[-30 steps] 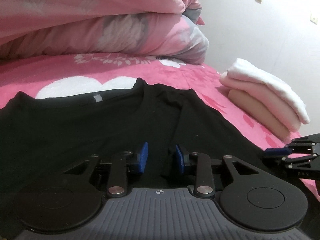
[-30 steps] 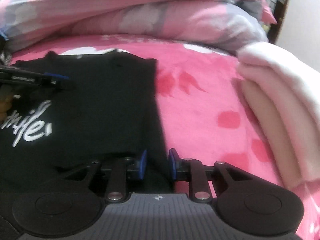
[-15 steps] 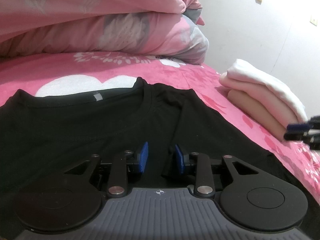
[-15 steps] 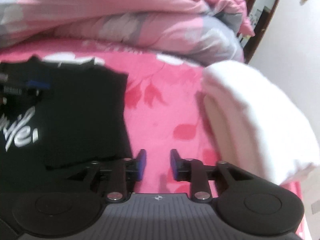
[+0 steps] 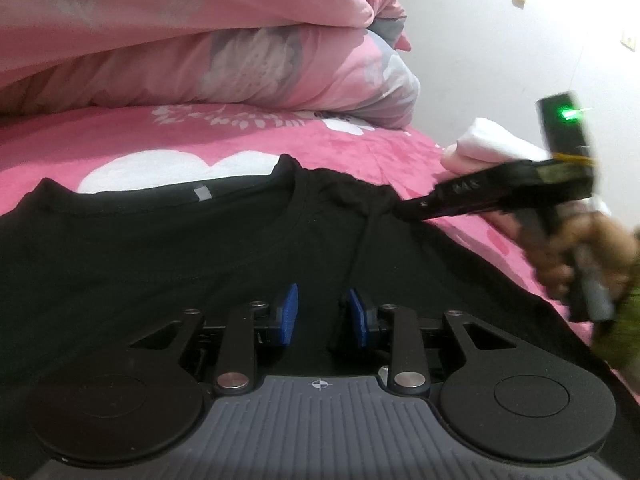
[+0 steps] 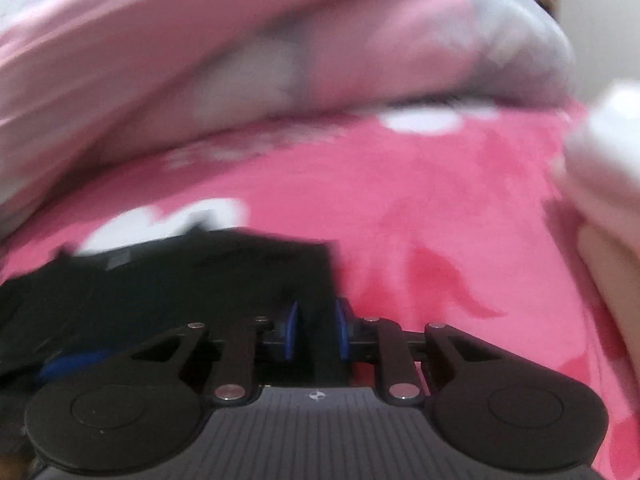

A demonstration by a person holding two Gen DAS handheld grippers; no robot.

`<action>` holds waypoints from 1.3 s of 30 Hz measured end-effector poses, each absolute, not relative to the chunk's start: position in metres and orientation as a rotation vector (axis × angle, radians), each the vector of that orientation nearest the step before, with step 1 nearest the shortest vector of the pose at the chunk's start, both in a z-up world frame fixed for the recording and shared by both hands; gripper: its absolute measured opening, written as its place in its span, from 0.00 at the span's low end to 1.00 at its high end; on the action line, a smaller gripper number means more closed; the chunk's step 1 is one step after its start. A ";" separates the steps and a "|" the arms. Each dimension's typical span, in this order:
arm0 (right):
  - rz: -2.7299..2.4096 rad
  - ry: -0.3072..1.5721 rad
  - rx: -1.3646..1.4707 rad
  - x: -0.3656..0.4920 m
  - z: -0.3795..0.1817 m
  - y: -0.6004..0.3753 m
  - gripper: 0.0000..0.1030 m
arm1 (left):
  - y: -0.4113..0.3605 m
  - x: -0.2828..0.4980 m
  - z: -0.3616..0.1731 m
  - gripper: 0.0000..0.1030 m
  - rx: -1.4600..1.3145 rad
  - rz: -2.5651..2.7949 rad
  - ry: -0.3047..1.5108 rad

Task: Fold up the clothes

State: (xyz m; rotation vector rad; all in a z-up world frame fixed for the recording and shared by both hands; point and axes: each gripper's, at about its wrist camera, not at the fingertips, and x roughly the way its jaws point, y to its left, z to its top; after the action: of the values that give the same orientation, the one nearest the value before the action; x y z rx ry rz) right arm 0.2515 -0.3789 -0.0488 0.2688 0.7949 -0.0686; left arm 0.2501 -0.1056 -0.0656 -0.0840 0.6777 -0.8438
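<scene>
Black t-shirt (image 5: 160, 248) lies spread flat on the pink floral bed (image 5: 360, 148), collar toward the piled pink duvet (image 5: 200, 48). Left claw (image 5: 322, 314) sits low over the shirt's middle, blue pads apart, nothing between them but fabric below. Right claw (image 6: 316, 332) is at the shirt's right shoulder corner; in the left wrist view its tip meets the bunched fabric there, pads narrowly apart with dark cloth between them, but the right wrist view is blurred, so cannot tell if it actually grips. Folded white and pink clothes stack (image 5: 492, 152) rests near the bed's right edge, apart from the shirt. No containers visible.
</scene>
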 end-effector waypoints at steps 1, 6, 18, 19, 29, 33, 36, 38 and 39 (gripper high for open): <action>-0.097 0.787 0.347 0.254 -0.053 -0.394 0.14 | -0.105 0.251 -0.066 0.29 -0.089 -0.845 0.680; -0.191 0.721 0.544 0.205 -0.036 -0.440 0.15 | -0.106 0.252 -0.066 0.29 -0.091 -0.846 0.683; -0.022 0.873 0.351 0.096 -0.033 -0.359 0.15 | -0.102 0.256 -0.067 0.29 -0.123 -0.857 0.697; -0.051 0.888 0.332 0.089 -0.028 -0.358 0.16 | -0.102 0.256 -0.067 0.29 -0.125 -0.858 0.698; 0.137 0.893 0.142 0.108 -0.031 -0.288 0.17 | -0.096 0.261 -0.070 0.29 -0.179 -0.874 0.713; 0.125 0.875 0.161 0.058 -0.025 -0.288 0.18 | -0.095 0.263 -0.071 0.29 -0.193 -0.882 0.719; 0.094 0.847 0.251 0.017 -0.007 -0.291 0.18 | -0.100 0.259 -0.068 0.31 -0.154 -0.874 0.701; 0.075 0.789 0.266 -0.012 0.011 -0.290 0.18 | -0.107 0.252 -0.064 0.32 -0.089 -0.859 0.677; 0.066 0.760 0.273 -0.026 0.019 -0.290 0.18 | -0.112 0.248 -0.062 0.33 -0.051 -0.847 0.660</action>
State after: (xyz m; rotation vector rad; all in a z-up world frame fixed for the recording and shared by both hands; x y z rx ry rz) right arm -0.0265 -0.2895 0.0194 0.2726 0.7601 0.0660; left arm 0.2479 -0.1115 -0.0616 -0.0514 0.6602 -0.8470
